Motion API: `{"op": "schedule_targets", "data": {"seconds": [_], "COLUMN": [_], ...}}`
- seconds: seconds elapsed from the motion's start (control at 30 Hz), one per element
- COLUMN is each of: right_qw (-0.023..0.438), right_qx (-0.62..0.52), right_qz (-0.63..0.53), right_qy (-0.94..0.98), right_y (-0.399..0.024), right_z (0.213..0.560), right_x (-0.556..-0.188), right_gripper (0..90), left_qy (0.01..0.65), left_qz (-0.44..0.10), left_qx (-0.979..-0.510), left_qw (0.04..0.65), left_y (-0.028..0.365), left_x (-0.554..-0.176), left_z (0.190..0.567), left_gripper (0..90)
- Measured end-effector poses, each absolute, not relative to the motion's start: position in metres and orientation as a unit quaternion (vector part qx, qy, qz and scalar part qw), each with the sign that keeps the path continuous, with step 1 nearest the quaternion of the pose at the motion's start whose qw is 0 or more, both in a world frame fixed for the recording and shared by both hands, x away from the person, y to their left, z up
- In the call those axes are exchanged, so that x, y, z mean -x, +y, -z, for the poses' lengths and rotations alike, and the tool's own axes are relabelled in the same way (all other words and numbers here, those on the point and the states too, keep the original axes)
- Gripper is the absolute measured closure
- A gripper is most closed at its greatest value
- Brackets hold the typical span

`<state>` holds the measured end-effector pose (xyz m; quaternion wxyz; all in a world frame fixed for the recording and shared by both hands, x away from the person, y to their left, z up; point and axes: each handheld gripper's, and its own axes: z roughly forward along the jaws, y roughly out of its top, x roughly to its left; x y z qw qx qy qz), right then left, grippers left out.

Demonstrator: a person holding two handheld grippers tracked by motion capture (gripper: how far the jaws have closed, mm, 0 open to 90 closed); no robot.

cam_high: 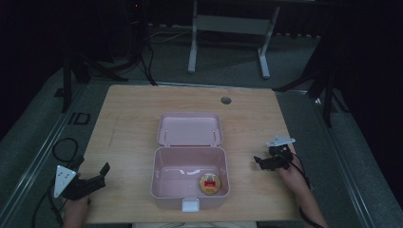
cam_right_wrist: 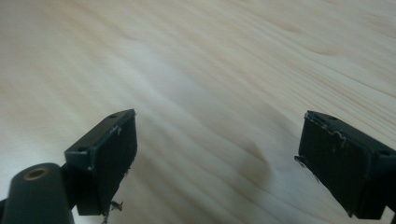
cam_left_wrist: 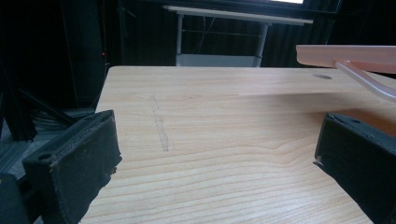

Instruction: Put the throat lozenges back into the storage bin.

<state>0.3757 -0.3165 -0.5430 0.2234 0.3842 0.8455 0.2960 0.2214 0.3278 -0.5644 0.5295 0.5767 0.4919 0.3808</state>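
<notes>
A pink plastic box [cam_high: 190, 178] stands open at the middle of the wooden table [cam_high: 133, 109], its lid [cam_high: 190, 129] folded back behind it. A round tin with a red and gold label [cam_high: 210, 184] lies in the box's front right corner. My left gripper [cam_high: 97, 176] rests at the table's front left, jaws wide apart and empty; the left gripper view looks across bare wood with the box lid [cam_left_wrist: 355, 55] at upper right. My right gripper [cam_high: 264, 161] hovers just right of the box, open and empty, over bare wood in the right gripper view [cam_right_wrist: 217, 154].
A white latch [cam_high: 191, 204] sticks out from the box's front wall. A round cable hole [cam_high: 225, 100] sits near the table's far edge. Behind the table stand a white desk frame [cam_high: 228, 28] and dark tripod legs [cam_high: 328, 85]. Cables [cam_high: 62, 149] lie on the floor at left.
</notes>
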Motion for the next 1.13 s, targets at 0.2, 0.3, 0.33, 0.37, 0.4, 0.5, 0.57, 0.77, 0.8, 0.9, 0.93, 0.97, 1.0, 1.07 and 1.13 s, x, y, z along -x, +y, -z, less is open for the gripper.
{"op": "schedule_targets", "data": {"seconds": [0.2,0.3,0.33,0.37,0.4,0.5,0.57,0.77,0.8,0.9,0.93,0.97,1.0,1.07,1.13], "right_qw": [0.254,0.265,0.259,0.257,0.258,0.266,0.271,0.265,0.266,0.274,0.274,0.274,0.274,0.273,0.269], "right_qx": [-0.437,-0.456,-0.462,-0.472,-0.483,-0.513,-0.528,-0.551,-0.552,-0.556,-0.555,-0.555,-0.556,-0.557,-0.556], "right_qz": [-0.316,-0.326,-0.331,-0.332,-0.333,-0.34,-0.348,-0.373,-0.374,-0.376,-0.377,-0.379,-0.377,-0.376,-0.372], "right_qy": [0.803,0.785,0.781,0.775,0.767,0.742,0.726,0.697,0.696,0.689,0.689,0.688,0.688,0.689,0.693], "right_y": [-0.337,-0.346,-0.35,-0.353,-0.356,-0.365,-0.369,-0.378,-0.378,-0.379,-0.379,-0.379,-0.379,-0.379,-0.379], "right_z": [0.55,0.55,0.55,0.55,0.55,0.551,0.551,0.552,0.552,0.552,0.552,0.552,0.552,0.553,0.554], "right_x": [-0.371,-0.368,-0.368,-0.367,-0.367,-0.366,-0.365,-0.362,-0.362,-0.362,-0.362,-0.362,-0.362,-0.362,-0.363], "right_gripper": [11.5,11.5,11.5,11.5,11.5,11.5,11.5,11.5,11.5,11.5,11.5,11.5,11.5,11.5,11.5], "left_qy": [0.492,0.492,0.492,0.492,0.492,0.491,0.491,0.491,0.492,0.489,0.489,0.489,0.49,0.491,0.491], "left_qz": [-0.381,-0.381,-0.381,-0.381,-0.381,-0.381,-0.381,-0.38,-0.38,-0.381,-0.381,-0.381,-0.381,-0.38,-0.38], "left_qx": [-0.577,-0.577,-0.577,-0.577,-0.577,-0.578,-0.577,-0.576,-0.577,-0.58,-0.581,-0.58,-0.579,-0.578,-0.578], "left_qw": [0.529,0.529,0.529,0.529,0.529,0.529,0.529,0.531,0.531,0.528,0.528,0.528,0.529,0.53,0.53], "left_y": [0.328,0.328,0.328,0.328,0.328,0.328,0.328,0.328,0.328,0.327,0.327,0.327,0.328,0.328,0.328], "left_x": [-0.221,-0.221,-0.221,-0.221,-0.221,-0.221,-0.221,-0.221,-0.221,-0.222,-0.221,-0.222,-0.221,-0.221,-0.221], "left_z": [0.564,0.564,0.564,0.564,0.564,0.564,0.564,0.564,0.564,0.564,0.564,0.564,0.564,0.564,0.564], "left_gripper": [0.4,0.4,0.4,0.4,0.4,0.4,0.4,0.4,0.4,0.4,0.4,0.4,0.4,0.4,0.4]}}
